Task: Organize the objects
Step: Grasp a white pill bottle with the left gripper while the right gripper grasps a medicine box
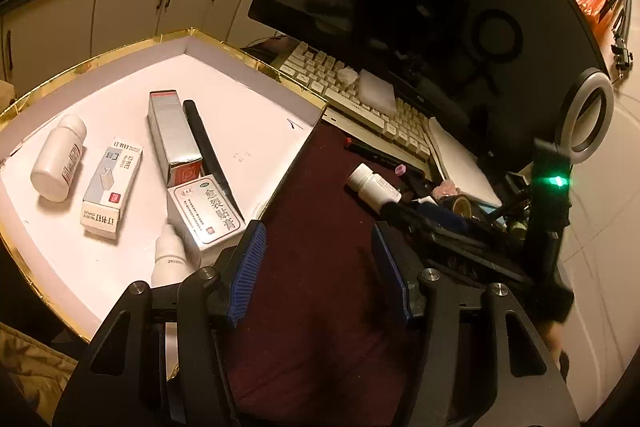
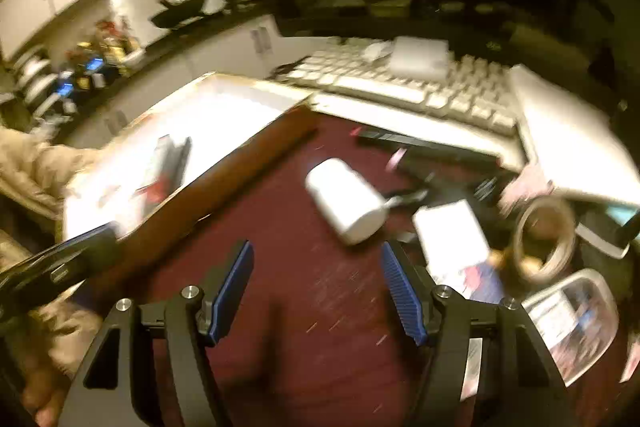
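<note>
Both views blur detail; right gripper (image 2: 316,287) gapes empty, white bottle (image 2: 346,205) lying just ahead.

Maroon tabletop (image 1: 320,227) bare between tray wall (image 1: 292,163) and right-side clutter (image 1: 460,211).

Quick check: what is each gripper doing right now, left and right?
Left gripper: open, holding nothing.
Right gripper: open, holding nothing.
</note>
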`<state>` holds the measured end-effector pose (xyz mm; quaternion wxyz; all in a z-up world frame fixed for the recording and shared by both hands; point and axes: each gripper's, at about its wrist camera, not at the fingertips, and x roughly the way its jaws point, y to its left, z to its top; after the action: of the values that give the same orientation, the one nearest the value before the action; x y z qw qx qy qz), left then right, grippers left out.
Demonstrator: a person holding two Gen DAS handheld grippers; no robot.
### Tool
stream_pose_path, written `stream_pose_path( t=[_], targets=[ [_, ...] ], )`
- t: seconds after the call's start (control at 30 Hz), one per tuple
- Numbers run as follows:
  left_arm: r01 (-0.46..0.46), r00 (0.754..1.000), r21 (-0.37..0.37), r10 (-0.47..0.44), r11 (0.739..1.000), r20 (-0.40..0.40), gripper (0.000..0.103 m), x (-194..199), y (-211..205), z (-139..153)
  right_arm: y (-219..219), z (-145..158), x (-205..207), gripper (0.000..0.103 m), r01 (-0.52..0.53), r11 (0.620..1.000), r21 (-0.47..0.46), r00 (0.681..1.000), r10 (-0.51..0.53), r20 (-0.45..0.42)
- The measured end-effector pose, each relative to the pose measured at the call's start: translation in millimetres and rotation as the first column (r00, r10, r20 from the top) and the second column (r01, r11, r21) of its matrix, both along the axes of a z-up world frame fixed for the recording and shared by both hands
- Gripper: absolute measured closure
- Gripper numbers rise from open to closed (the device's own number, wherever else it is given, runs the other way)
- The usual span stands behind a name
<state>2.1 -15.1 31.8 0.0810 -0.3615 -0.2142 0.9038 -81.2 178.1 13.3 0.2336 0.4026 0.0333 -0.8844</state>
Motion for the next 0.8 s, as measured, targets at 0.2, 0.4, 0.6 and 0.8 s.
stream_pose_path(
  t=[0.2, 0.4, 0.6, 0.8],
  targets=[
    [0.006, 1.000, 0.004, -0.006, 1.000, 0.019, 0.048, -3, -2, -7, -19, -9, -24, 0.036, -0.024, 0.996, 0.081, 1.000, 0.024, -0.004],
    [-0.021, 1.000, 0.001, 0.021, 1.000, -0.006, 0.048, -2, -4, 0, -20, -8, -8, 0.036, -0.136, 0.991, -0.003, 0.990, 0.136, 0.022],
    [0.004, 1.000, -0.054, -0.004, 0.999, 0.003, 0.048, -7, 11, 2, 22, -2, 21, 0.036, -0.012, 0.993, -0.118, 1.000, 0.015, 0.025],
    [0.049, 0.999, -0.072, -0.048, 0.996, 0.010, 0.048, -19, 34, 3, 73, 15, 45, 0.036, 0.067, 0.971, -0.229, 0.998, -0.070, -0.003]
  ],
)
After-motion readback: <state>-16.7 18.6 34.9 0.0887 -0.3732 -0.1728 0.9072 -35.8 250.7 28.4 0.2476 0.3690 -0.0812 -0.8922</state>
